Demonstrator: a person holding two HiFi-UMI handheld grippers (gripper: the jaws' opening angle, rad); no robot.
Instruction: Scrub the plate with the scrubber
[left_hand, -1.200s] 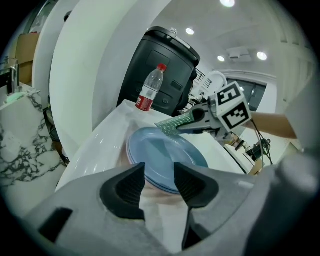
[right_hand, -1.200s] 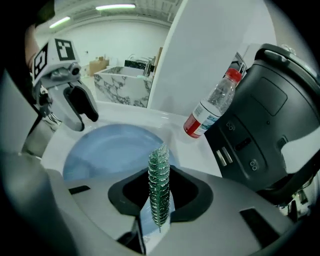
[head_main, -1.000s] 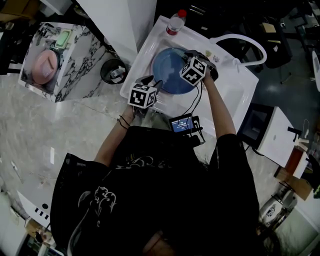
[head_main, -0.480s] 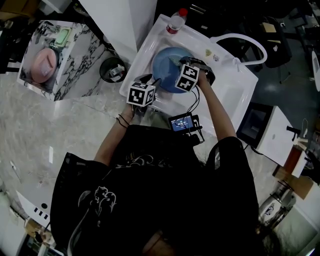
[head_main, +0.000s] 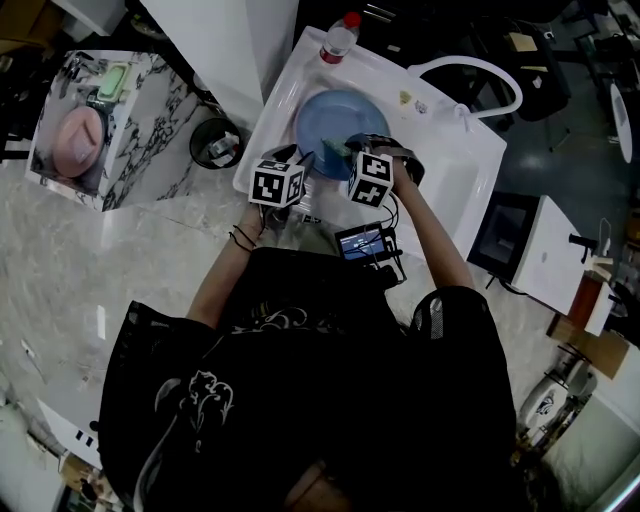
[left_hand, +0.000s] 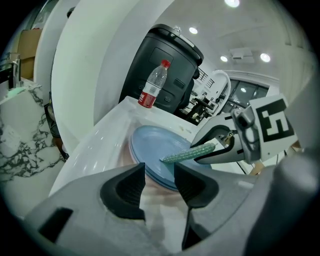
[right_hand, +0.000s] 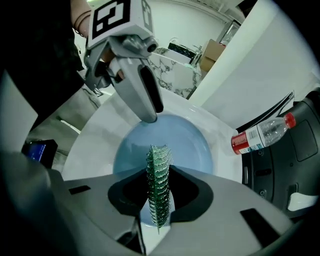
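Note:
A blue plate (head_main: 335, 115) lies in the white sink (head_main: 455, 165). My right gripper (right_hand: 159, 189) is shut on a thin green scrubber (right_hand: 158, 172) that stands on edge over the plate (right_hand: 192, 145). In the left gripper view the scrubber (left_hand: 187, 153) sticks out of the right gripper (left_hand: 200, 154) across the plate (left_hand: 150, 147). My left gripper (left_hand: 160, 186) has its jaws parted, with the plate's near rim just past their tips and nothing clamped. In the right gripper view its fingertips (right_hand: 146, 116) reach the plate's rim.
A clear water bottle with a red cap and label (head_main: 338, 42) stands at the sink's far corner. A white curved hose (head_main: 480, 72) arches over the right side. A marble counter (head_main: 150, 130) with a pink dish stands left, and a black bin (head_main: 215, 143) sits beside the sink.
The right gripper with the scrubber has drawn back across the plate toward the person. The left gripper has stayed at the plate's near rim.

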